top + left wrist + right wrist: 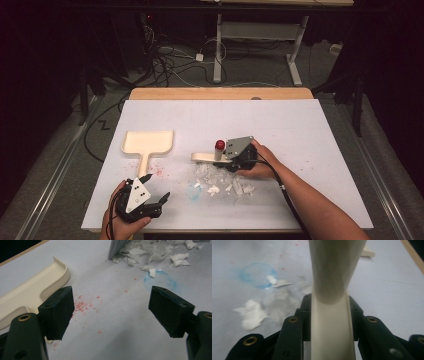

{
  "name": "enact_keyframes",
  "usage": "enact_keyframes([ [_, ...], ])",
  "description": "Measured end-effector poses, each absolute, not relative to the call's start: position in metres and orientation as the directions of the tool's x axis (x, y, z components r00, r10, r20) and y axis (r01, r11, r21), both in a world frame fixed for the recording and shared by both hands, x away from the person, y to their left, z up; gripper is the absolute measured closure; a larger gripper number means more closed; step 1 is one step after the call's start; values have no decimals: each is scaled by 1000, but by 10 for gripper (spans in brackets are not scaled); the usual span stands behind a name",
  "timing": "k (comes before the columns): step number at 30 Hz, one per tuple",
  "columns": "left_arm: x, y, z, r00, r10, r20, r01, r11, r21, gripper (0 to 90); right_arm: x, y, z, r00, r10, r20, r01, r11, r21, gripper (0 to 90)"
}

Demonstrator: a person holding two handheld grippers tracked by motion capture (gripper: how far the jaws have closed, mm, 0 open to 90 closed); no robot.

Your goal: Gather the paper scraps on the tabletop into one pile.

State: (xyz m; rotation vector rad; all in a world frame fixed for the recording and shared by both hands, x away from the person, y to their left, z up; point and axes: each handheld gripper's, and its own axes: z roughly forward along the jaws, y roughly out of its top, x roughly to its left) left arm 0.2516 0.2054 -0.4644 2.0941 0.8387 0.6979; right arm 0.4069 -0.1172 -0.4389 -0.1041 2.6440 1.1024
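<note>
A cream hand brush (205, 157) lies low over the white board, and my right gripper (236, 161) is shut on its handle (329, 322). Its grey bristles (117, 248) touch a heap of torn white paper scraps (220, 180); the same scraps (252, 313) show to the left of the handle. A cream dustpan (148, 142) lies flat at the left, handle toward me. My left gripper (157, 186) rests near the front edge, open, with nothing between its jaws (111, 310). The dustpan (30, 292) sits just left of it.
A blue ring mark (192, 191) and red specks (159, 171) stain the white board (300, 125). A small red-topped post (219, 145) stands beside the right gripper's grey plate. Cables and table legs lie on the floor beyond the far edge.
</note>
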Motion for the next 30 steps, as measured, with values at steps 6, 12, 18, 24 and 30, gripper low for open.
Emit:
enact_keyframes([
  [6,251,203,-464,639,743,200,328,-498,802,201,392,-129,-439,-964,1,-267,-189,702,686,678],
  [12,253,201,-465,646,733,213,317,-511,799,201,385,-140,-431,-940,44,-337,-215,692,689,681],
  [18,253,200,-465,648,736,197,332,-505,797,201,391,-145,-421,-927,108,-360,-193,684,703,681],
  [24,254,201,-466,651,731,204,320,-509,799,201,410,-146,-407,-921,185,-343,-150,643,751,681],
  [30,254,201,-466,653,734,188,335,-502,797,201,430,-127,-413,-910,223,-349,-112,679,726,681],
])
